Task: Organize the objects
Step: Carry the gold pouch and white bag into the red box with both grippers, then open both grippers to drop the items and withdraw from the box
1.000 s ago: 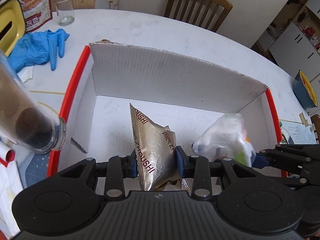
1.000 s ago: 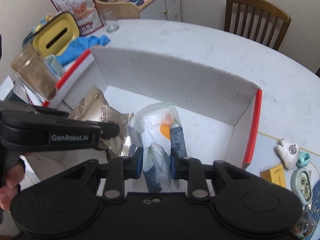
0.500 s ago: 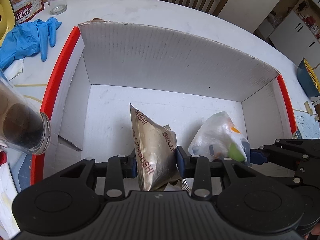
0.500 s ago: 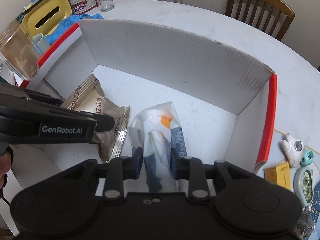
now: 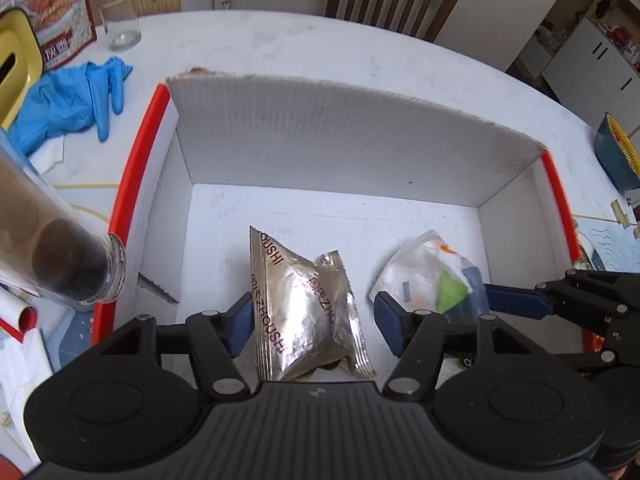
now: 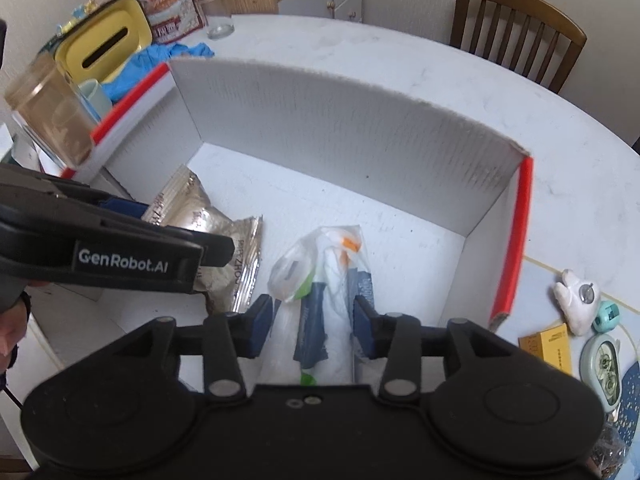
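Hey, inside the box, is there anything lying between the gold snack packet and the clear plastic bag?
Nothing: in the left wrist view, bare white box floor separates the gold snack packet from the clear plastic bag.

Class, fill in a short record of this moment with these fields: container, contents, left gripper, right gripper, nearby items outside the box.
container: white cardboard box with red edges, open-topped, on the white table
contents: gold foil snack packet; clear plastic bag of small items, side by side on the box floor
left gripper: jaws have just been opening; packet lies between them, released
right gripper: jaws have just been opening; bag lies between them, pads apart from it
nearby items outside the box: blue rubber gloves; clear drinking glass
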The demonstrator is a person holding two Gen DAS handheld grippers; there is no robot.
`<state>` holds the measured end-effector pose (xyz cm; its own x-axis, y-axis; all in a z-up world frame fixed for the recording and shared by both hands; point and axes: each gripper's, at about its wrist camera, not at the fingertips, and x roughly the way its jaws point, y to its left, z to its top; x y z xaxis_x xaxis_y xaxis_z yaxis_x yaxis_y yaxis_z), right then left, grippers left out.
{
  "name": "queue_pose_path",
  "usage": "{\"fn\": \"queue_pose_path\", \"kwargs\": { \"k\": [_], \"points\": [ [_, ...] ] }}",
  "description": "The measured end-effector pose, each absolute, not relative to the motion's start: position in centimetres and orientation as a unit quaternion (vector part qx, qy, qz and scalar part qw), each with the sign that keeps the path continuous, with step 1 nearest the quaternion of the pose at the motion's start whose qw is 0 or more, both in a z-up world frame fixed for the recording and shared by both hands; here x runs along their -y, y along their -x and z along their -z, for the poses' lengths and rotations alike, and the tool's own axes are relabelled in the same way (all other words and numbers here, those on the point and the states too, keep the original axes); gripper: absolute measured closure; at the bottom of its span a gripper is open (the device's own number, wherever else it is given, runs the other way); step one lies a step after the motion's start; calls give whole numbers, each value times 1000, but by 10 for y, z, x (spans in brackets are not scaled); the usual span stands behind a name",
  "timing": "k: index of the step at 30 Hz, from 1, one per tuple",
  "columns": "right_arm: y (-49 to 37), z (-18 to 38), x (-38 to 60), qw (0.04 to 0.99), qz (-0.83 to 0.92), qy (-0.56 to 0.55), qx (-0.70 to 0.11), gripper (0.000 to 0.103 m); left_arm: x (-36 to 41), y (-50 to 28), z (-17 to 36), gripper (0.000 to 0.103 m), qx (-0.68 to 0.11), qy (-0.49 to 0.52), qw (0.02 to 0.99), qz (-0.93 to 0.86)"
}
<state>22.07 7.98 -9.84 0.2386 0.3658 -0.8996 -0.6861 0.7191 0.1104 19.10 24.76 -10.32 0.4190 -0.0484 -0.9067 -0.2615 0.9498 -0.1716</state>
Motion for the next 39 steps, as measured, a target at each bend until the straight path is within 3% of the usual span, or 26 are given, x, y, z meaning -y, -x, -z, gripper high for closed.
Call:
{"fn": "queue_pose_path", "kwargs": {
  "k": [24, 27, 39],
  "points": [
    [-191, 8, 16, 806, -402, 79, -427, 41, -176, -145, 15, 39, -449, 115, 885, -45],
    [-191, 2, 34, 809, -404, 74, -421, 39, -162, -143, 10, 34, -444, 116, 888, -36],
    [-190, -1, 104, 828, -395, 58, -394, 23, -101, -145, 2, 27, -432, 98, 896, -21]
  ]
}}
